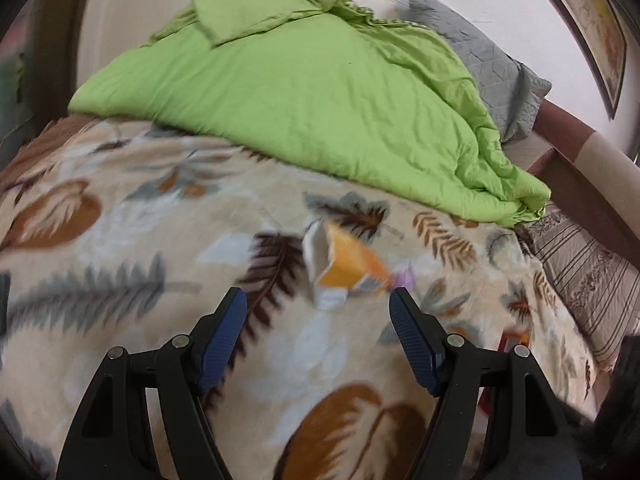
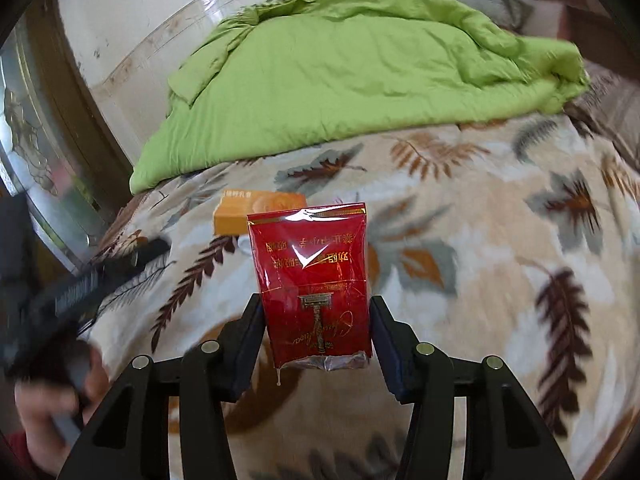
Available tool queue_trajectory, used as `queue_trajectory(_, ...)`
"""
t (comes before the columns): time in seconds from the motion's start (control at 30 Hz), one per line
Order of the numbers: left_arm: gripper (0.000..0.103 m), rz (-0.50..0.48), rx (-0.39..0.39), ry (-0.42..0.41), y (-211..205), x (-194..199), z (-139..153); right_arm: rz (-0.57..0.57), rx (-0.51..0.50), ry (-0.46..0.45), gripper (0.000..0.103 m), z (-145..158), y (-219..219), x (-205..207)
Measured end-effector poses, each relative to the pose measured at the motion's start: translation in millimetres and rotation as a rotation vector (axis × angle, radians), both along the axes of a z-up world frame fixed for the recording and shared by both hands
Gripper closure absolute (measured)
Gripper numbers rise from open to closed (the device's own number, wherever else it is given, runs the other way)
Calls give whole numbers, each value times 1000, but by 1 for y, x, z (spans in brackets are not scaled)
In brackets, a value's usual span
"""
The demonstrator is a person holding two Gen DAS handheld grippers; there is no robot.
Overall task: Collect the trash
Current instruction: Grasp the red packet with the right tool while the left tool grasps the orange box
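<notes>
Bedding fills both wrist views: a plush cream blanket printed with brown and grey leaves (image 1: 132, 240) covers the bed, and a rumpled lime-green cotton quilt (image 1: 304, 92) lies heaped across its far end, with a grey quilted pillow (image 1: 480, 60) beyond. Trash is scattered on the leaf blanket. A flattened orange-and-white cardboard carton (image 1: 340, 264), soft-edged and partly crushed, lies just ahead of the left gripper (image 1: 318, 304), whose blue ribbed pads stand apart with nothing between them. The right gripper (image 2: 316, 320) frames a red cellophane-wrapped cigarette pack (image 2: 310, 280), glossy, rectangular and crumpled at its lower end; its dark pads sit against the pack's two long sides, clamped on it, so far as the right wrist view shows. In that view the orange carton (image 2: 260, 210) lies just behind the pack, and the left tool, blurred, enters at the lower left in a person's hand (image 2: 48, 392). The step in hand appears to be the pick-up of the red pack, with the carton not yet taken. The next move probably calls for a firm but gentle squeeze, since slick film may slip and thin card may buckle, then a clean lift off the yielding pile.
</notes>
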State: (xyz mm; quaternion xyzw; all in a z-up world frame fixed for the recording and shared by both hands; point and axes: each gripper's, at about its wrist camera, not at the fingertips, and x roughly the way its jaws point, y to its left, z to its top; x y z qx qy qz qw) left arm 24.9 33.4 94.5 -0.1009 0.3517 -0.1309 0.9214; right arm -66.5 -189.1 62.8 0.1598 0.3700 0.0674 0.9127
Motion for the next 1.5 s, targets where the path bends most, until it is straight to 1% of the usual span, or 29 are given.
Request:
queue_trajectory(0.07, 30, -30, -16, -5, -7, 27, 15, -23, 34, -3, 47, 0, -9, 2)
queue_trajectory(0.13, 30, -22, 10, 6, -14, 50, 20, -45, 20, -13, 47, 0, -16, 7)
queue_trajectory(0.17, 30, -25, 16, 15, -19, 68, 22, -59, 18, -12, 47, 0, -20, 8)
queue_trajectory(0.2, 30, -39, 17, 29, -22, 77, 22, -70, 29, -8, 47, -2, -26, 10)
queue_trajectory(0.27, 31, -93, 8, 89, -32, 106, 14, -91, 23, 3, 47, -4, -32, 12)
queue_trajectory(0.3, 35, -101, 18, 103, -34, 113, 11, -108, 25, 1, 47, -4, -36, 13)
queue_trajectory(0.33, 38, -110, 26, 121, -37, 119, 6, -113, 29, -4, 47, -3, -38, 13)
queue_trajectory(0.4, 40, -144, 24, 194, -41, 127, -8, -120, 17, -22, 47, 1, -40, 11)
queue_trajectory(0.43, 42, -171, 11, 222, -44, 123, -15, -121, 8, -28, 47, 2, -39, 10)
queue_trajectory(0.5, 44, -243, -5, 243, -49, 106, -21, -118, 3, -41, 47, 4, -38, 8)
queue_trajectory(0.53, 44, -268, 3, 244, -51, 97, -23, -119, 4, -44, 47, 4, -39, 7)
queue_trajectory(0.6, 44, -353, 31, 230, -61, 63, -24, -124, 12, -48, 47, 4, -40, 8)
queue_trajectory(0.67, 44, -408, 51, 229, -67, 38, -27, -133, 22, -46, 47, 3, -42, 9)
queue_trajectory(0.7, 44, -415, 66, 219, -69, 27, -27, -140, 26, -47, 47, 3, -43, 10)
queue_trajectory(0.77, 42, -412, 72, 226, -71, 15, -30, -151, 23, -51, 47, 3, -45, 10)
queue_trajectory(0.8, 37, -398, 72, 229, -72, 13, -31, -158, 20, -56, 47, 4, -47, 9)
queue_trajectory(0.83, 36, -375, 97, 222, -74, 13, -32, -164, 19, -59, 47, 4, -48, 9)
queue_trajectory(0.9, 35, -351, 150, 214, -80, 17, -35, -175, 16, -63, 47, 5, -49, 8)
queue_trajectory(1.0, 35, -364, 159, 232, -89, 24, -39, -186, 8, -68, 47, 6, -50, 6)
queue_trajectory(1.07, 35, -355, 178, 240, -95, 27, -44, -195, 1, -77, 47, 8, -51, 5)
queue_trajectory(1.23, 36, -364, 176, 252, -112, 28, -54, -238, -23, -93, 47, 11, -57, 2)
queue_trajectory(1.37, 35, -354, 209, 277, -128, 32, -64, -246, -26, -92, 47, 12, -59, 3)
queue_trajectory(1.43, 35, -358, 217, 274, -134, 33, -68, -248, -25, -91, 47, 12, -60, 3)
queue_trajectory(1.47, 37, -362, 242, 262, -140, 33, -70, -249, -25, -91, 47, 12, -60, 3)
queue_trajectory(1.5, 48, -360, 258, 261, -143, 33, -73, -250, -27, -92, 47, 12, -59, 3)
